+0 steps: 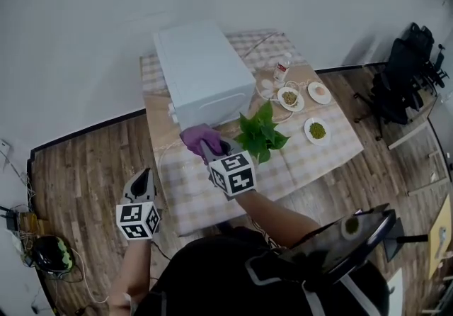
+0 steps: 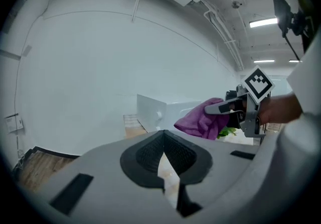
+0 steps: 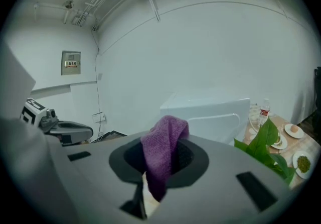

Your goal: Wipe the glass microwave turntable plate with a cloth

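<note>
- The right gripper point(image 1: 207, 145) has its jaws closed on a purple cloth point(image 1: 196, 137). In the right gripper view the cloth bunches up above the jaw pads and hangs down between them.
- This gripper is held over the table point(image 1: 322, 160), just in front of the near face of the white microwave point(image 1: 202, 74). I cannot tell whether the cloth touches the microwave.
- The left gripper point(image 1: 144, 178) is off the near left edge of the table, above the wooden floor and well apart from the microwave. Its jaws are drawn together with nothing between them.
- The glass turntable plate does not show in any view. It is not on the table, and the microwave door looks closed, so I judge the plate to be inside.
- To the right of the microwave stand a leafy green plant point(image 1: 260, 134), three small plates of food point(image 1: 289, 98) and a bottle point(image 1: 282, 68), none of them touched.
- Progress: the cloth is in hand, so getting ready looks done, but no wiping has begun. Left to do, as I read it: open the door, probably with the free left gripper, reach or lift out the plate, then wipe it.
</note>
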The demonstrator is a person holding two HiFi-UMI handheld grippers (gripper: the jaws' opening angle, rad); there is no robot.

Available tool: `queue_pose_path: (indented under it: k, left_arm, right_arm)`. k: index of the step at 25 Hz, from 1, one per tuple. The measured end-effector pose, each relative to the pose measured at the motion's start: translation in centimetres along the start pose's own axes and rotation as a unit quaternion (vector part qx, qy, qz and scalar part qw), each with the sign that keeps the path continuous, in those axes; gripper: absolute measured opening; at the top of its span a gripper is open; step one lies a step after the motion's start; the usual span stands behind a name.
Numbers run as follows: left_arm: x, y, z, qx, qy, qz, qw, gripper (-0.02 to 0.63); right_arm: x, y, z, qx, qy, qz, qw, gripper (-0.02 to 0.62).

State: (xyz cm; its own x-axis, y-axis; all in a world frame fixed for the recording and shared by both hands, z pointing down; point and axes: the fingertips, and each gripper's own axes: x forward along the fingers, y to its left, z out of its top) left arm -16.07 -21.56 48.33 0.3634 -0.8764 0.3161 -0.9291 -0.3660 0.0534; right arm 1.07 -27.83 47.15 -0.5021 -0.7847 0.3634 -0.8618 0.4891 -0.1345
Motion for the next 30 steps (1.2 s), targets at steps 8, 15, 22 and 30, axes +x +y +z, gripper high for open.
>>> queue_pose_path:
  k: [8,15,22,30]
  left_arm:
    - [-2.4,2.3,2.6,-0.041,-0.046,0.046,0.9971,0.008]
    - [-3.7,2.9,4.1,-0.015,-0.058,0.060,0.9964,0.008]
    - [-3.9,2.5,4.8,-0.026,-0.067,0.043,0.9965,0.008]
    - [-3.8,2.5,5.2,-0.039,-0.070,0.030,0.9963,0.008]
  right_arm:
    - [-1.9,3.6,3.1,0.009,-0.055,0.049,0.997,0.058]
    - [-2.6,5.3,5.0,-0.025,-0.081,0.055,0.995,0.058]
    - [-2.6,5.7,5.0,-0.023,-0.080,0.055,0.995,0.057]
    - [-2.5,5.4,5.1,-0.023,-0.079,0.050,0.995,0.057]
